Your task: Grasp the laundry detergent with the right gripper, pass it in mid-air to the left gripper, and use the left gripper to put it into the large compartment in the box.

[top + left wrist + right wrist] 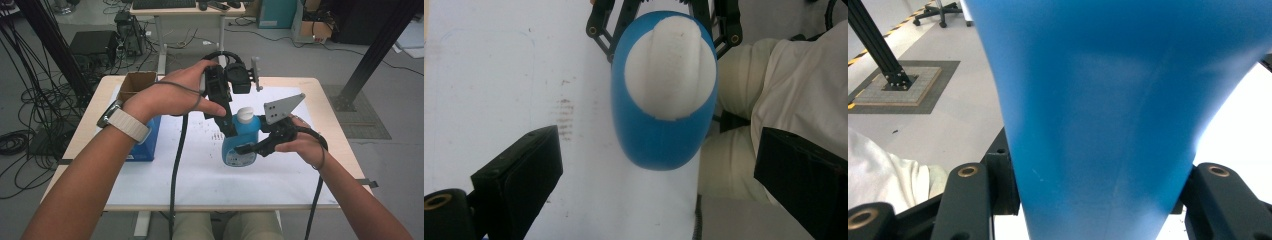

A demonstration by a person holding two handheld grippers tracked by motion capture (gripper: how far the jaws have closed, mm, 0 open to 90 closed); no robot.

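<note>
At the centre of the high view our right gripper [250, 148] clamps the blue bottle [241, 145], standing upright on the white sheet [200, 170]; our left gripper [227, 122] hangs above its white cap [244, 114], jaws spread wide, touching nothing.

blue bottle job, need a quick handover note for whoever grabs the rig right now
Right gripper: shut on the blue bottle, holding it upright on the white sheet.
Left gripper: open, poised directly above the white cap, jaws standing either side, not touching.
Done: bottle steadied.
Left: probably lower the left jaws onto the cap, close and work it open; cap still on.
</note>
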